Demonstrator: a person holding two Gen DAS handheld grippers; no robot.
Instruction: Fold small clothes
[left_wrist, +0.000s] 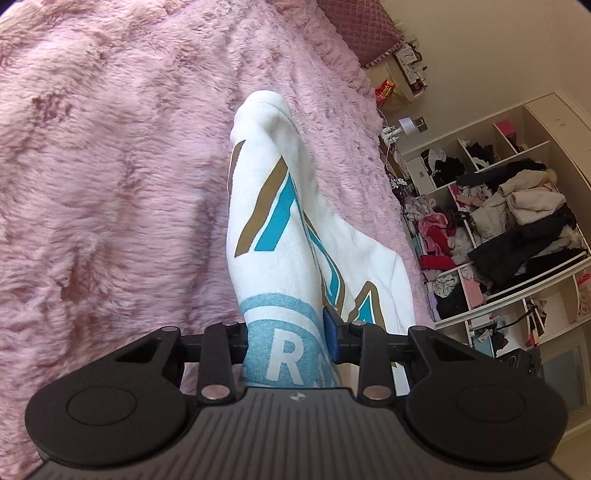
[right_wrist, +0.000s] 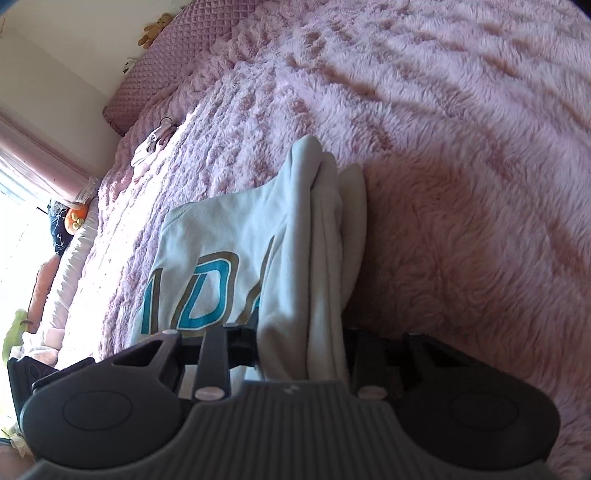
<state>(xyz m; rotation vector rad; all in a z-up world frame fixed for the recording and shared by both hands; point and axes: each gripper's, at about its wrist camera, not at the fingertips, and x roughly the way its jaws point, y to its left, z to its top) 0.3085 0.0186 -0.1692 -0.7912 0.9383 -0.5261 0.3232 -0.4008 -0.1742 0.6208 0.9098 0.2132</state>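
left gripper (left_wrist: 290, 347): jaws pinched on bunched white sweatshirt (left_wrist: 280, 229), blue pad pressing the fabric | right gripper (right_wrist: 301, 350): clamped on a folded edge of it (several layers) | garment: centre of both frames, rising from the jaws over pink fuzzy blanket (left_wrist: 110, 166) | background: cluttered shelves (left_wrist: 498, 221), right side of left view

Daylight floods in from the window (right_wrist: 14, 206) at the right view's left edge, blown out white. A shadow falls right of the garment (right_wrist: 295, 240). Fisheye bends both frames' edges; corners go dark.
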